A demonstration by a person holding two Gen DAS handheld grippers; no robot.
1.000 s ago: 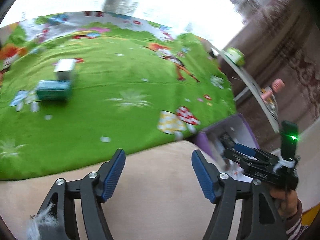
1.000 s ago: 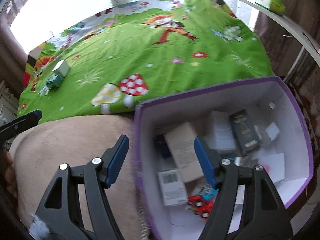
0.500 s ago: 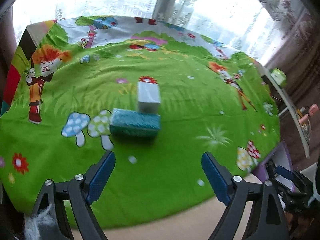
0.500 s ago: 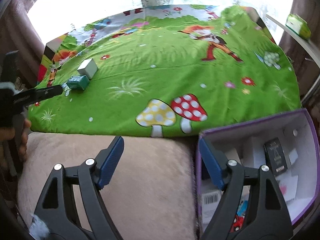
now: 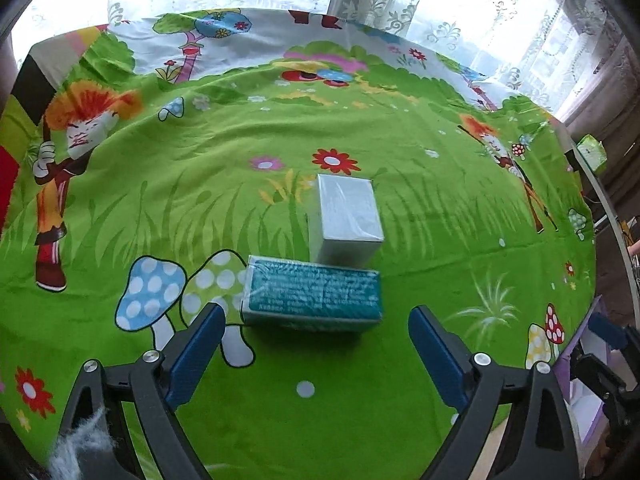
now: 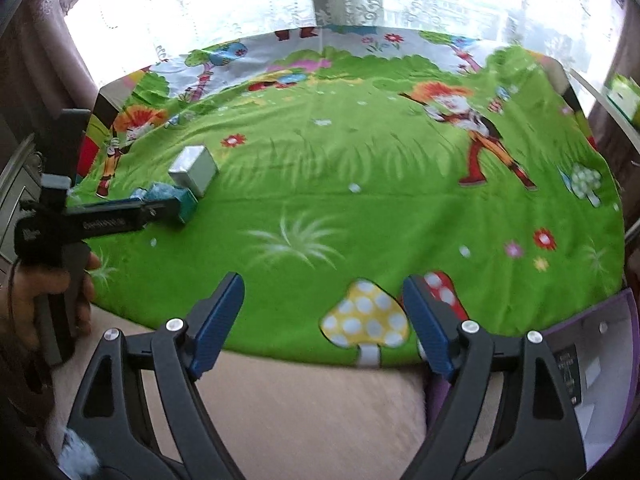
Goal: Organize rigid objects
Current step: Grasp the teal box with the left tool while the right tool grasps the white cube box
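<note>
Both tongs are opening, nothing between them. Left tongs (image 5: 316, 344) hang over my green cartoon sheet (image 5: 420, 216), just short of the teal box (image 5: 314, 294); the white box (image 5: 346, 216) lies touching behind it. Right tongs (image 6: 322, 318) are well apart, beside the purple bin (image 6: 592, 364).

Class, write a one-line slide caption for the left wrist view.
Left gripper, jaws opening and empty, nears a teal box touching a white box on green cloth.
</note>
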